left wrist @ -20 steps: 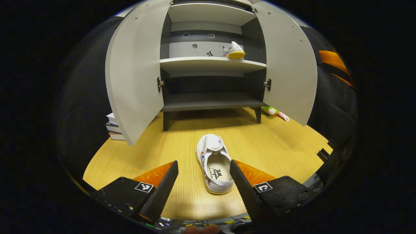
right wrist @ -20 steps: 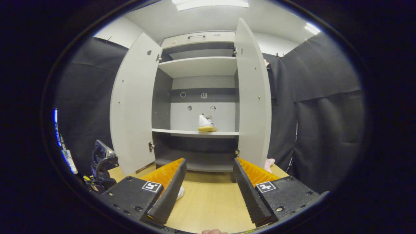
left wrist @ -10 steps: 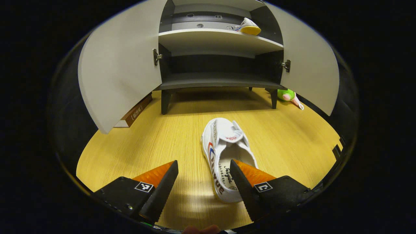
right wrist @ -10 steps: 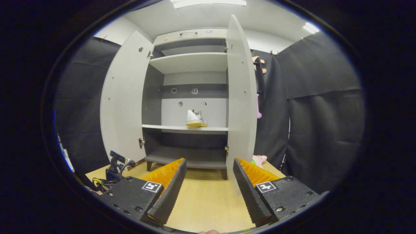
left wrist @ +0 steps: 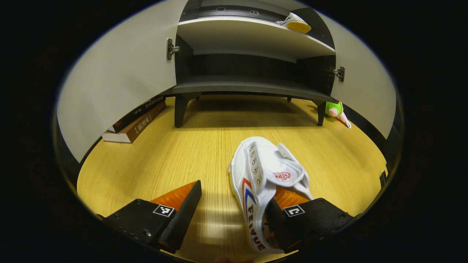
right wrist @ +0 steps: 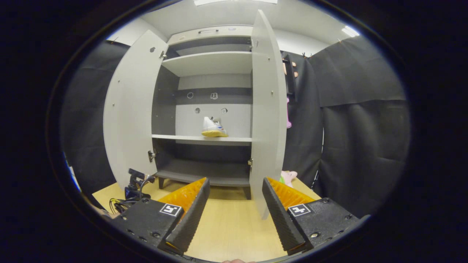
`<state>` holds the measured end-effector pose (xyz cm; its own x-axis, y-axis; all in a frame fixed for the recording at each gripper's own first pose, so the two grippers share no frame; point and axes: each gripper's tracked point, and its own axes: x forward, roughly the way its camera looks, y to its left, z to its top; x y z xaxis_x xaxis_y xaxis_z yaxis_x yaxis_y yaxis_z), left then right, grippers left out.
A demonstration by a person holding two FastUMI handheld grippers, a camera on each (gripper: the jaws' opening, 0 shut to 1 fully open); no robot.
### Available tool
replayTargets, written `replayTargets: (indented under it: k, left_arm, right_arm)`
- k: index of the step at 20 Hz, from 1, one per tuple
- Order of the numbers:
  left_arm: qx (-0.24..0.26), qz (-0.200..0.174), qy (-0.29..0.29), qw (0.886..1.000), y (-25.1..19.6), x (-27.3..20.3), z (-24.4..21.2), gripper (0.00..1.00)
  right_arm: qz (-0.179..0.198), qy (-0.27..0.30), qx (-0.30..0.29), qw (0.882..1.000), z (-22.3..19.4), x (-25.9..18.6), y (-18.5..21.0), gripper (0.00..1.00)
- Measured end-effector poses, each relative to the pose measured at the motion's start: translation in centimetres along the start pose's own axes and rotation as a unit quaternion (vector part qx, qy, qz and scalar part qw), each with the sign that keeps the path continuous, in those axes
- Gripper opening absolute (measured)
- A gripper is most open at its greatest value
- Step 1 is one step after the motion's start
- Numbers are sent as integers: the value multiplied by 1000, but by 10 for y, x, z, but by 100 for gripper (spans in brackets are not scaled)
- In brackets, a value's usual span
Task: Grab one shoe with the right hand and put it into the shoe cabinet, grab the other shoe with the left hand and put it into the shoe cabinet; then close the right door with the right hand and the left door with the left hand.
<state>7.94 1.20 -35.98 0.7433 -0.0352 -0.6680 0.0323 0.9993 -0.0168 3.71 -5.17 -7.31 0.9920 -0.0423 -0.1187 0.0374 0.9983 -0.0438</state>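
Note:
A white shoe (left wrist: 268,171) with red and blue side stripes lies on the wooden surface (left wrist: 204,146) in front of the cabinet. My left gripper (left wrist: 233,196) is open and low over the shoe's heel end. Its right finger sits in the shoe's opening, and the shoe's left side wall lies between the fingers. The other white shoe (right wrist: 214,128) (left wrist: 296,22), yellow-soled, stands on the middle shelf of the open shoe cabinet (right wrist: 204,140). My right gripper (right wrist: 236,181) is open and holds nothing, back from the cabinet and facing the edge of its right door (right wrist: 265,109).
Both grey doors stand wide open, the left door (left wrist: 120,80) and the right door (left wrist: 365,91). Books (left wrist: 135,122) lie under the left door. A green and pink toy (left wrist: 333,109) lies by the cabinet's right leg. A black device with cables (right wrist: 136,181) sits low left.
My left gripper moved forward and down onto the shoe, and its right finger went into the opening. The right gripper drifted right, so the cabinet slid left in its view.

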Motion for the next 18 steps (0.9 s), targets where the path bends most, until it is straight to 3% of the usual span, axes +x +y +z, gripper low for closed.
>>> replayTargets:
  k: [5,8,10,14,18]
  left_arm:
    - [8,-4,-18,1000,-7,11,10,84]
    - [13,-11,-27,999,-19,14,10,63]
    - [20,19,-29,999,-10,13,10,38]
    - [0,22,-37,999,-5,15,11,4]
    - [-1,14,-39,999,-8,-5,18,1]
  right_arm:
    - [-1,8,-1,1000,-4,8,2,91]
    - [1,11,-5,1000,-5,10,4,91]
    - [3,6,-9,1000,-2,11,7,91]
    - [12,9,-13,1000,-3,13,13,92]
    - [25,4,-24,999,0,15,22,91]
